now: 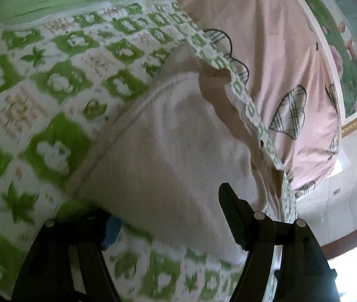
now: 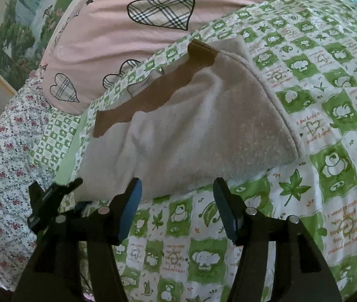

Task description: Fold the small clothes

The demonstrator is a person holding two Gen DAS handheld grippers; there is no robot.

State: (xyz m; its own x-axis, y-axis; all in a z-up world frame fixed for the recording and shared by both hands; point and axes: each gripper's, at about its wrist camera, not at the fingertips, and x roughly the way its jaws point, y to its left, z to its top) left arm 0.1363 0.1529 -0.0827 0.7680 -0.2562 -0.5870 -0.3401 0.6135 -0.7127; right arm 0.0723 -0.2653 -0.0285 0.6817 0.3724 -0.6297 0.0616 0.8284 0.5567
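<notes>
Folded white garment on the green-checked bedspread

The fleecy white garment (image 2: 198, 125), brown fabric (image 2: 158, 88) along its far edge, lies lengthwise toward the pink pillow (image 2: 108, 37). Right gripper (image 2: 178, 209) gapes empty; left gripper (image 1: 168, 224) gapes over cloth, unpinched.

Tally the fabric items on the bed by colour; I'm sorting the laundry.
White-and-brown garment: 1
Pink heart-print cover: 1
Green-and-white checked quilt: 1
Small-flower print sheet: 1
Total: 4
</notes>
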